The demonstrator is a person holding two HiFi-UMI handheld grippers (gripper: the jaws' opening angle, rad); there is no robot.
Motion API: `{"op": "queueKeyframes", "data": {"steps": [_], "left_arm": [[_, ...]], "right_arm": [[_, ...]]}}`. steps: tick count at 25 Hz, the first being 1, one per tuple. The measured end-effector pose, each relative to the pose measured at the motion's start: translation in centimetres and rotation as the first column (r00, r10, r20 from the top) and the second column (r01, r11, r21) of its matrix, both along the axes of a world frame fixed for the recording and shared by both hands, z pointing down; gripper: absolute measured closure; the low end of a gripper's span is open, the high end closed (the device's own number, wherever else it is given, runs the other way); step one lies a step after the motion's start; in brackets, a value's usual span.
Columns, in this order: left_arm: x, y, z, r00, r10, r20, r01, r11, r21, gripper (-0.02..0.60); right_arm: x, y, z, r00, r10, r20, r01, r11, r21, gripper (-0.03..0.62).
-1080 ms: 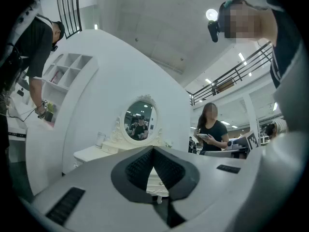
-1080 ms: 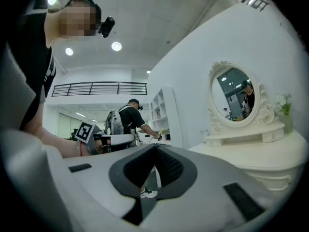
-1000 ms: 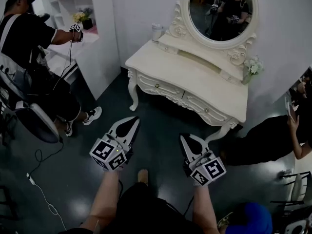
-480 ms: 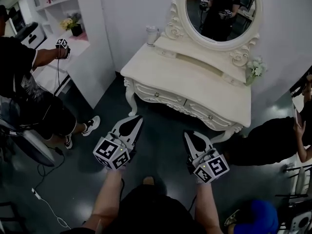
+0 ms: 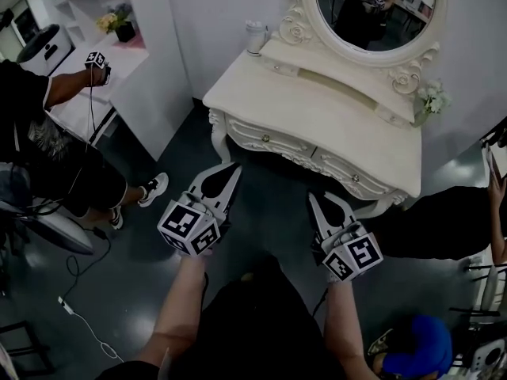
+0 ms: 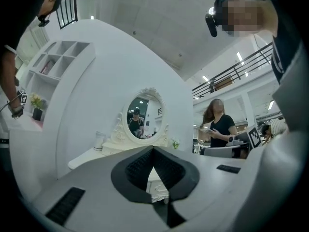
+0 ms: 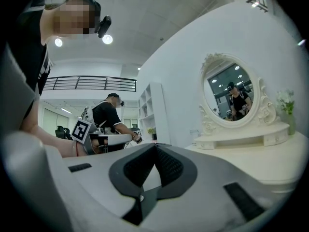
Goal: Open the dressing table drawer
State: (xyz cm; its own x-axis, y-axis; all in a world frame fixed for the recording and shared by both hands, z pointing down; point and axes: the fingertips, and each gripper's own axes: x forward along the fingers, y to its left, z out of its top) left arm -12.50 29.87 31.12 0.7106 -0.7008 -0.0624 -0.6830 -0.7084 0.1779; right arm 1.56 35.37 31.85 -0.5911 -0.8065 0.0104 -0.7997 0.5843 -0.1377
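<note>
The cream dressing table [image 5: 341, 121] with its oval mirror [image 5: 372, 10] stands ahead in the head view. Two drawers run along its carved front, the left drawer [image 5: 265, 138] and the right drawer [image 5: 354, 177], both closed. My left gripper [image 5: 234, 168] is shut and empty, its tip just short of the table's front left leg. My right gripper [image 5: 315, 199] is also shut and empty, a little below the right drawer. In the left gripper view the left gripper [image 6: 153, 150] points level at the table front [image 6: 157, 190]. In the right gripper view the tabletop [image 7: 260, 161] lies to the right of the right gripper [image 7: 155, 145].
A seated person [image 5: 47, 141] with a marker cube is at the left beside a white shelf unit [image 5: 150, 77]. Another person [image 5: 444, 228] crouches at the table's right end. A cup [image 5: 253, 36] and flowers [image 5: 432, 97] stand on the table. A cable [image 5: 79, 307] trails on the dark floor.
Both grippers have moved forward toward the dressing table, which now sits closer and larger in the head view. Both stay shut.
</note>
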Motion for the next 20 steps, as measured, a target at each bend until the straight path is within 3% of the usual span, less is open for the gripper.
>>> {"op": "queueKeyframes", "data": {"steps": [10, 20], "left_arm": [[-1.5, -3.9, -0.1, 0.998, -0.059, -0.004, 0.059, 0.998, -0.005, 0.58], [-0.6, -11.8, 1.3, 0.998, -0.064, 0.006, 0.064, 0.997, -0.044, 0.58]], "right_arm": [[-0.9, -4.9, -0.4, 0.999, -0.028, 0.04, 0.027, 1.0, 0.008, 0.589], [0.0, -13.1, 0.7, 0.997, -0.054, 0.053, 0.055, 0.998, -0.019, 0.589]]}}
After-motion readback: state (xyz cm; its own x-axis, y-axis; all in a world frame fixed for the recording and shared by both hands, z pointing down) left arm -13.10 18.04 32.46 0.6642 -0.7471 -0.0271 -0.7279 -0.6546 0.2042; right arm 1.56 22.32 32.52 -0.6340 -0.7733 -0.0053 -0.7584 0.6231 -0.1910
